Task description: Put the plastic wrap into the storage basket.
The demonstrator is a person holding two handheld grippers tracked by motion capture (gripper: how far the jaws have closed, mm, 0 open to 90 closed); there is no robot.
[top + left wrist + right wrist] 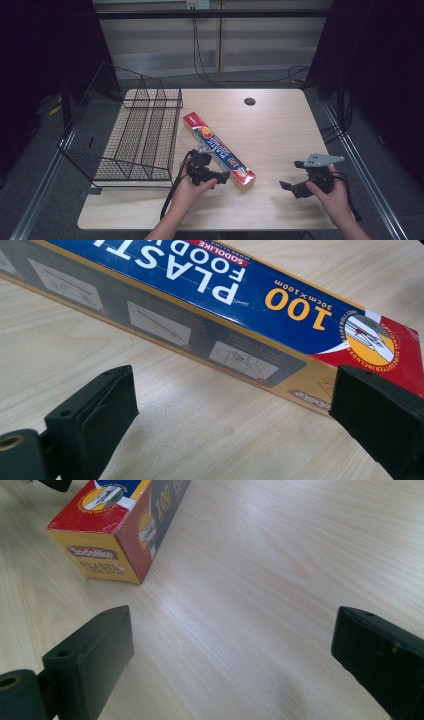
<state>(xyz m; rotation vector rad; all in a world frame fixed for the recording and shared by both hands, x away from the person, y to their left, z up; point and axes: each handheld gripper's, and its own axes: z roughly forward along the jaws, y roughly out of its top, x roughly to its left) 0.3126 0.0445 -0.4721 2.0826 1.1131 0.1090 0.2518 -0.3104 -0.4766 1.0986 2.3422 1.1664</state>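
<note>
A long plastic food wrap box (218,150), blue, red and yellow, lies slantwise on the wooden table (280,125). My left gripper (225,176) sits at the box's near end on its left side, jaws open and empty. In the left gripper view the box (210,300) runs across just beyond the gripper (235,415), whose fingers (95,410) stand wide apart. My right gripper (286,186) rests open near the table's front right, apart from the box. In the right gripper view the box end (107,545) lies ahead to the left of the gripper (232,655).
A black wire basket (131,132) stands on the table's left part, overhanging the left edge. A round cable hole (249,101) sits near the far edge. Bare wood lies between the box and the right gripper. Cables trail from both grippers toward the front edge.
</note>
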